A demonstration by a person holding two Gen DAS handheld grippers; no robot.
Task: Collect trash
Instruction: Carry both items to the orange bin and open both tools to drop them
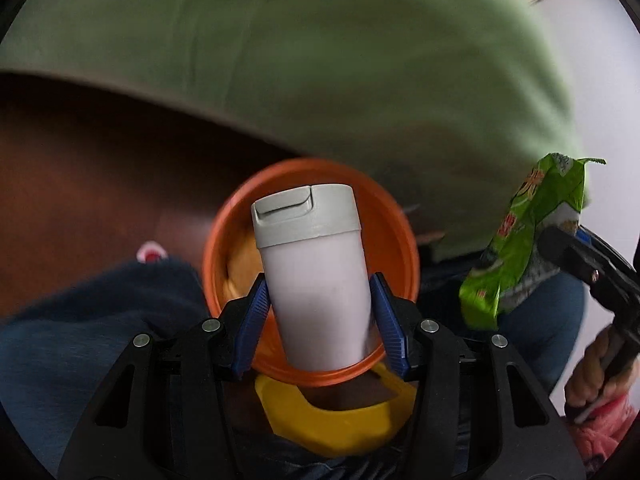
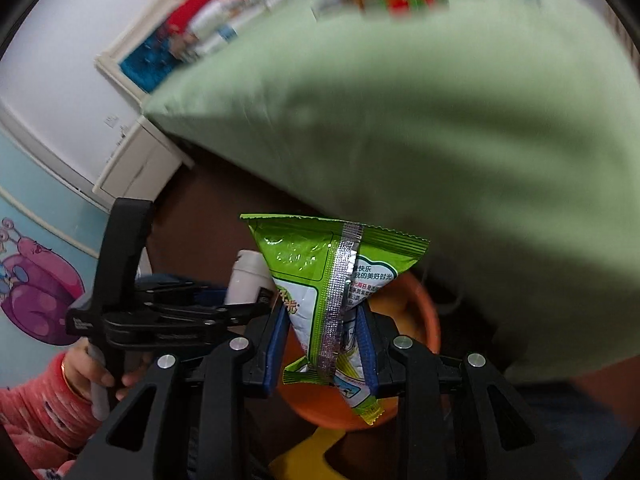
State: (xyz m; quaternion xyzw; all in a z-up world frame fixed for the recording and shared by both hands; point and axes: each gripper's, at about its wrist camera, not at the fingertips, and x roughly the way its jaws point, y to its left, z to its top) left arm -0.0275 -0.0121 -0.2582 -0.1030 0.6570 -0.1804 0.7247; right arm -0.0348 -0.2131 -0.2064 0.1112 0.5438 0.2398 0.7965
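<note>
My left gripper (image 1: 318, 300) is shut on a white bottle (image 1: 316, 292) with a grey flip cap, held over the open orange bin (image 1: 394, 216). My right gripper (image 2: 324, 320) is shut on a green snack wrapper (image 2: 320, 280) with a silver seam, above the same orange bin (image 2: 428, 320). The wrapper (image 1: 516, 240) and right gripper also show at the right of the left wrist view. The bottle (image 2: 246, 276) and left gripper show at the left of the right wrist view. Something yellowish lies inside the bin.
A green cloth-covered surface (image 1: 320, 60) hangs over the bin. A yellow piece (image 1: 336, 420) sits under the bin's near rim. The floor (image 1: 80, 168) is dark brown. A white cabinet (image 2: 136, 160) and a cartoon wall panel (image 2: 32, 280) stand left.
</note>
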